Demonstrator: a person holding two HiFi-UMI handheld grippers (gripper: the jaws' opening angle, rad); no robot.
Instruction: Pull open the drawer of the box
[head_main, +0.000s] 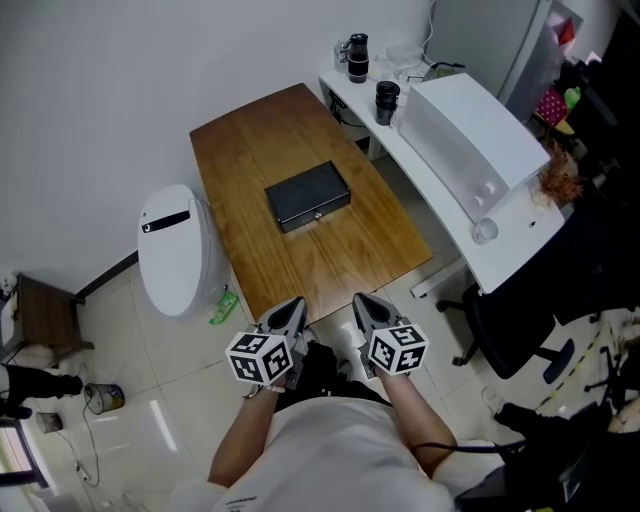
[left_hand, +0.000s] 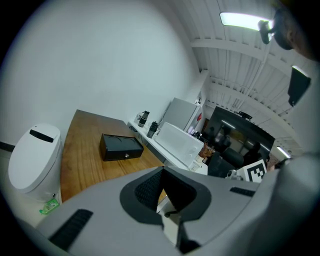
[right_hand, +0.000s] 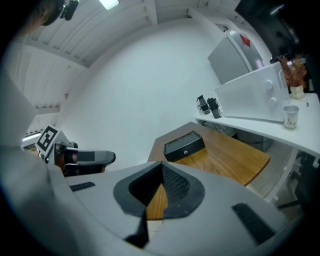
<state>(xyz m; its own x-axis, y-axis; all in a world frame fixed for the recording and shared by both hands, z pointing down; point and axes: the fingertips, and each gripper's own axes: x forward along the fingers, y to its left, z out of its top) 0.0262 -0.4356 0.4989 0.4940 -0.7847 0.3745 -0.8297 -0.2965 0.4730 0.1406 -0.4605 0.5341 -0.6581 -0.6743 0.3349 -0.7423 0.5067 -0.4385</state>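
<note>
We are only at the approach. The left gripper (head_main: 293, 306) and right gripper (head_main: 363, 303) hover at the near edge of the table (head_main: 250, 140), well apart from the black box (head_main: 305, 190) at its middle. Both pairs of jaws are closed on nothing. The drawer (head_main: 335, 207) looks shut, its small knob (head_main: 317, 216) facing us. Next, we judge, one gripper must reach forward, open and take that knob.
</note>
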